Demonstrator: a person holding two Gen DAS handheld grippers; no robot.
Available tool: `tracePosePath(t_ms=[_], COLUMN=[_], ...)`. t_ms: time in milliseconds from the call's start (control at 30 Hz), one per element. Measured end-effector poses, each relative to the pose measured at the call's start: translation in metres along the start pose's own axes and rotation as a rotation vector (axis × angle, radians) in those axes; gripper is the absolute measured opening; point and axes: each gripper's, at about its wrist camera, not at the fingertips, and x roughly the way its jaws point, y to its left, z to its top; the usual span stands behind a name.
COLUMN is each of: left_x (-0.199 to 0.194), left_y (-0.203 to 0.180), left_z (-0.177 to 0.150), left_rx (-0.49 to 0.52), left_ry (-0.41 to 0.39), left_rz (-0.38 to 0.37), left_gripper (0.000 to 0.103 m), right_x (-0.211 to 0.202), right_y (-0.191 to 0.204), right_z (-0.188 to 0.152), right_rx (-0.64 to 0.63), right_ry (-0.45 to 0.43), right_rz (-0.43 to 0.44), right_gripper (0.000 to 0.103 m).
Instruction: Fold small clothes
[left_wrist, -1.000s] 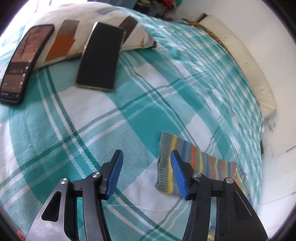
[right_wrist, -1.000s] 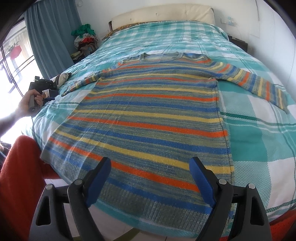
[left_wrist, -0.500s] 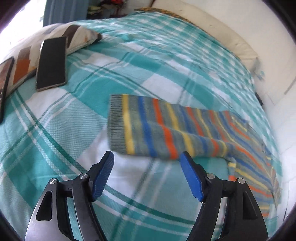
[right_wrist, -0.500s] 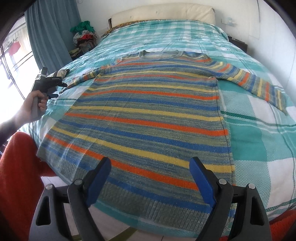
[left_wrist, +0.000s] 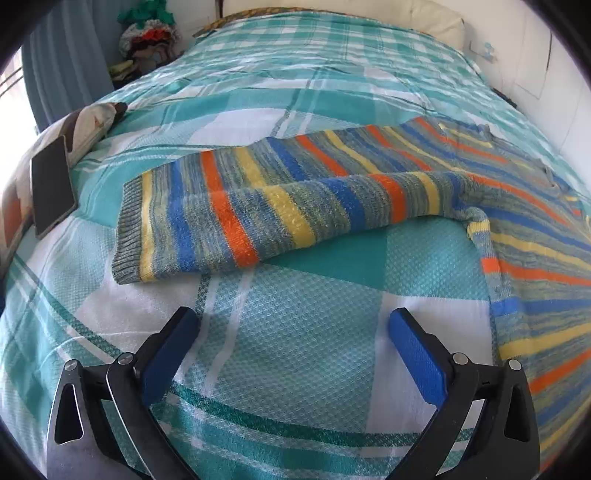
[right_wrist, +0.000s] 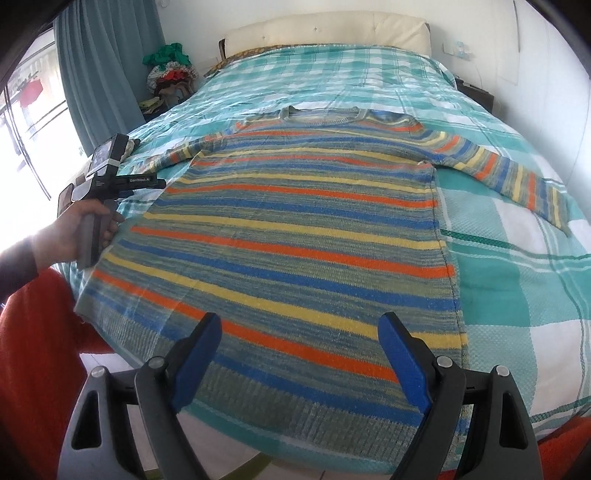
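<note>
1. Now my left gripper (left_wrist: 293, 345) was opening, nothing between its jaws; the sweater (left_wrist: 236, 210) sleeve lay at twelve o'clock.
2. My right gripper (right_wrist: 300, 345) hung spread above the hem, empty.

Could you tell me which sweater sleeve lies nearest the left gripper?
The sleeve on the window side, near the phone; the other sleeve stretches toward the wall.

The sweater (right_wrist: 295, 240) was a coarse, matt striped knit with ribbed cuffs and hem, and the bedspread (left_wrist: 295, 332) was a waffle-textured woven cloth. The phone (left_wrist: 51, 184) showed a smooth, dark glossy face, while the left gripper (left_wrist: 293, 347) had matt ridged blue plastic pads (left_wrist: 417, 354) on black arms with shiny metal rivets
</note>
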Motion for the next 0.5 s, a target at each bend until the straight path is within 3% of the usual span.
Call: tracePosePath(t_ms=[500], left_x=[0.0020], left_y=[0.0011], left_z=[-0.0003], left_rx=[-0.008], left_ry=[-0.005], left_rz=[-0.007], left_gripper=[0.103], right_x=[-0.0024], right_y=[-0.0005], right_z=[0.0057], right_rx=[0.013], right_ry=[-0.023], right_rz=[0.025], right_gripper=[0.086])
